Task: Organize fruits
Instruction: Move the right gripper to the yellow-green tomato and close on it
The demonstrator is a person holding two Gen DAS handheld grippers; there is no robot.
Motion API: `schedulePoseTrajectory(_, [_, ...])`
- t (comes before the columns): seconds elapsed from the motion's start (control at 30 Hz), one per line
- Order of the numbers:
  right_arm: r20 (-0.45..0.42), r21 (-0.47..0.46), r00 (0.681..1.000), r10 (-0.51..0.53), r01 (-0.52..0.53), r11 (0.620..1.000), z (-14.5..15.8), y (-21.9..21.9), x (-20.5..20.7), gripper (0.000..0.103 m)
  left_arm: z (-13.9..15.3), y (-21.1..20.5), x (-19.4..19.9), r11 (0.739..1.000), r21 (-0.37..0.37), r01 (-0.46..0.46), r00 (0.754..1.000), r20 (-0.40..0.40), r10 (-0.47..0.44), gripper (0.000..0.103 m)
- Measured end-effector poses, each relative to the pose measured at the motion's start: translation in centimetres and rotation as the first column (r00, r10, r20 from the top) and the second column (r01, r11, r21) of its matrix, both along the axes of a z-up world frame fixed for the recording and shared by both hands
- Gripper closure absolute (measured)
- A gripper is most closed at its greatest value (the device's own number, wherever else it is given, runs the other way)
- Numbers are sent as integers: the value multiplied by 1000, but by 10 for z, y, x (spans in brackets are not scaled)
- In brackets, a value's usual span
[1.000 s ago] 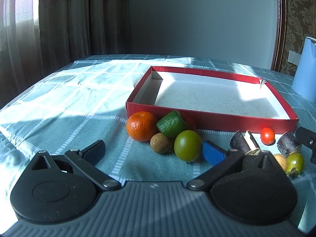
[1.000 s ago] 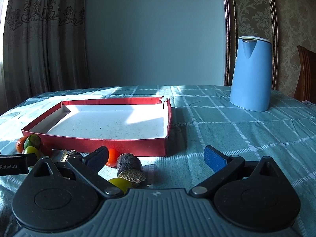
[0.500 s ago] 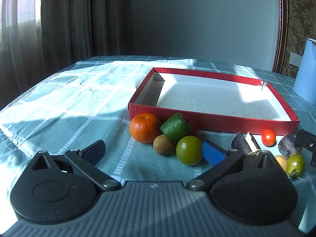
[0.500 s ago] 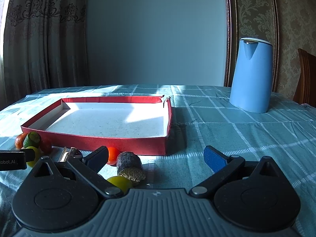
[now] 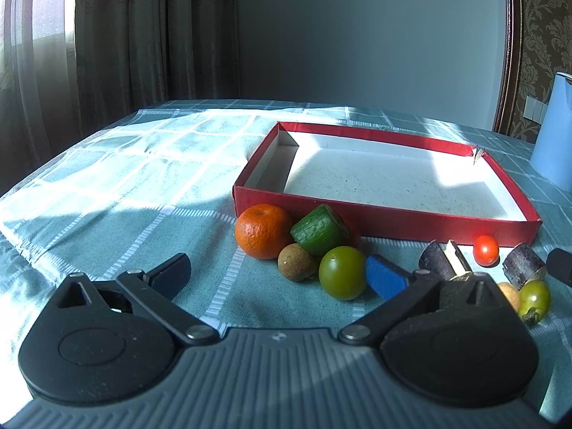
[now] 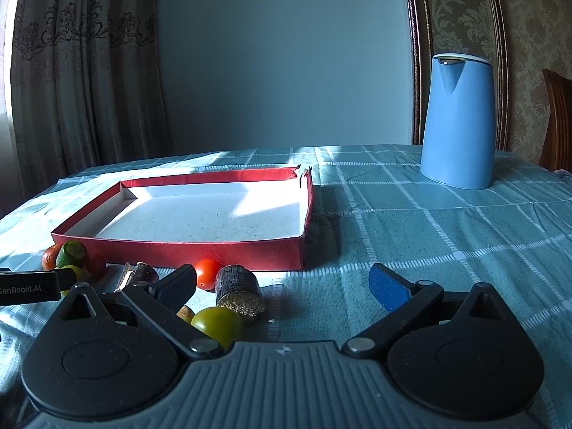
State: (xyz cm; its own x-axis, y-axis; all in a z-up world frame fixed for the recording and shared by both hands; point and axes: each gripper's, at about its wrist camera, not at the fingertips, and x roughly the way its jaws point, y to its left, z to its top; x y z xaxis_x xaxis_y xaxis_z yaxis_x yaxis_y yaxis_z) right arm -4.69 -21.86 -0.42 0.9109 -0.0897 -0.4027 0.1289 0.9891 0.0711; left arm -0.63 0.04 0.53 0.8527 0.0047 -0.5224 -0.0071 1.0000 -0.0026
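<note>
A shallow red tray (image 5: 386,214) (image 6: 200,248) with a white floor lies on the table with nothing in it. Before its near wall sit an orange (image 5: 264,231), a green cucumber chunk (image 5: 319,229), a brown round fruit (image 5: 296,262) and a green tomato (image 5: 342,277). Further right lie a red cherry tomato (image 5: 486,250) (image 6: 208,274), dark cane pieces (image 5: 443,265) (image 6: 237,287) and a small green tomato (image 5: 534,299) (image 6: 217,323). My left gripper (image 5: 278,274) is open, low over the cloth before the fruit. My right gripper (image 6: 282,283) is open beside the cane piece.
A blue kettle (image 6: 457,121) stands at the back right on the teal checked tablecloth (image 5: 125,186). Curtains hang at the left, and a wooden chair (image 6: 557,118) shows at the far right. The left gripper's side (image 6: 28,286) juts in at the right view's left edge.
The left gripper has drifted left and risen slightly, so the tray and fruit sit further right in its view. The right gripper has risen a little. Both jaws stay open.
</note>
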Motion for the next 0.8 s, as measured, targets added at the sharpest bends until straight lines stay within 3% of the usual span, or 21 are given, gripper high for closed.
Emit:
schedulePoseTrajectory(0.23, [-25, -20, 999, 35, -36, 999, -2, -4, -19, 0, 0, 0, 0, 1000, 0, -2, 1000, 3, 2, 0])
schedulePoseTrajectory(0.57, [-32, -86, 983, 181, -183, 979, -2, 13, -30, 1, -1, 0, -1, 1000, -4, -3, 1000, 3, 3, 0])
schedulePoseTrajectory(0.8, [-52, -79, 976, 210, -214, 974, -3, 14, -27, 7, -1, 0, -1, 1000, -5, -3, 1000, 3, 3, 0])
